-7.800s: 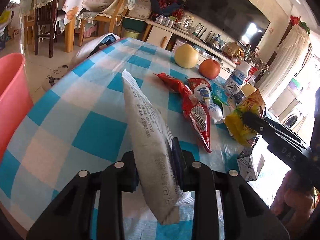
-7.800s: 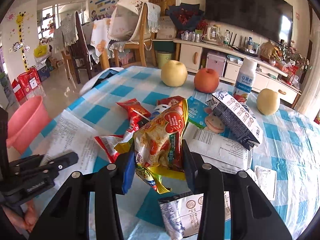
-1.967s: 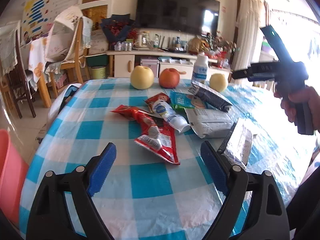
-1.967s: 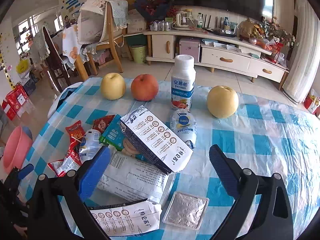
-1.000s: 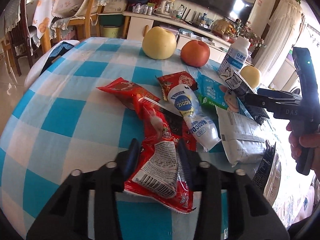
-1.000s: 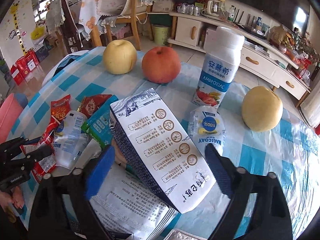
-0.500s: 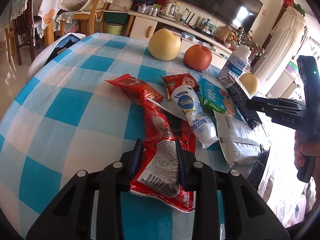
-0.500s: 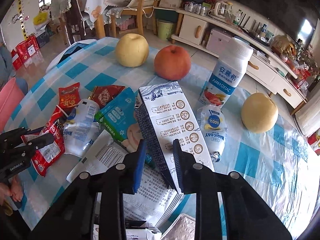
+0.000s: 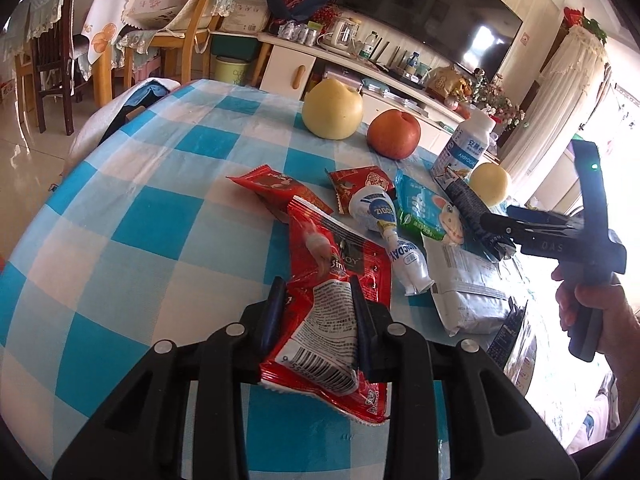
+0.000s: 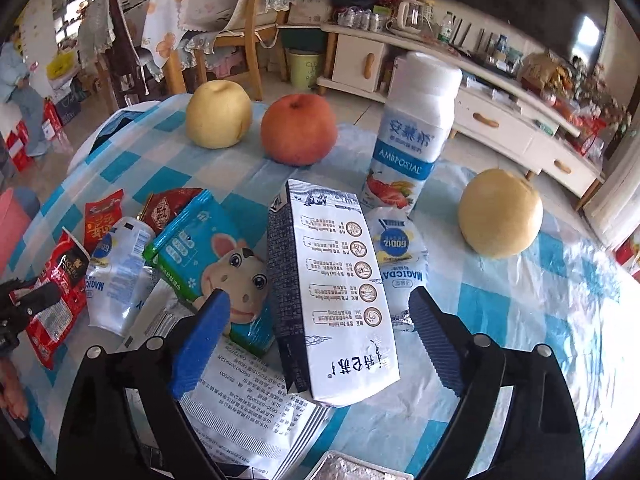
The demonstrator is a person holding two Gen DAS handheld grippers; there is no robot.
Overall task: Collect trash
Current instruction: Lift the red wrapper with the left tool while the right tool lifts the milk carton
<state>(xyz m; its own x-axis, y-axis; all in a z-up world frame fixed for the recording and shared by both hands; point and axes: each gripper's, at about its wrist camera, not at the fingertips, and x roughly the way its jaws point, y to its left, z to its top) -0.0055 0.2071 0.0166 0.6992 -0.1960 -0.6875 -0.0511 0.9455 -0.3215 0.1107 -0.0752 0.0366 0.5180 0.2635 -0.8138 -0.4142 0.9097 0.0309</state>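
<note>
My left gripper (image 9: 316, 312) is shut on the near end of a red snack wrapper (image 9: 340, 256), whose far end still lies on the checked tablecloth (image 9: 132, 208). In the right wrist view that gripper (image 10: 24, 304) shows at the left edge with the red wrapper (image 10: 56, 300). My right gripper (image 10: 318, 332) has its jaws opening wide. A blue-and-white milk carton (image 10: 336, 280) lies between its fingers, with both pads apart from it. The left wrist view shows the right gripper (image 9: 496, 224) held by a hand at that carton (image 9: 468, 204).
Behind the carton are a yellow pear (image 10: 218, 114), a red apple (image 10: 298, 128), a yogurt bottle (image 10: 416, 136) and another pear (image 10: 500, 212). White pouches (image 10: 116, 268), a green wrapper (image 10: 208, 248) and a flat printed bag (image 10: 240, 400) lie around it. A pink bin (image 10: 12, 220) stands left of the table.
The right gripper's jaws, close together at the carton half a second ago, now stand wide apart. The left gripper closed on the red wrapper a second ago and keeps its hold.
</note>
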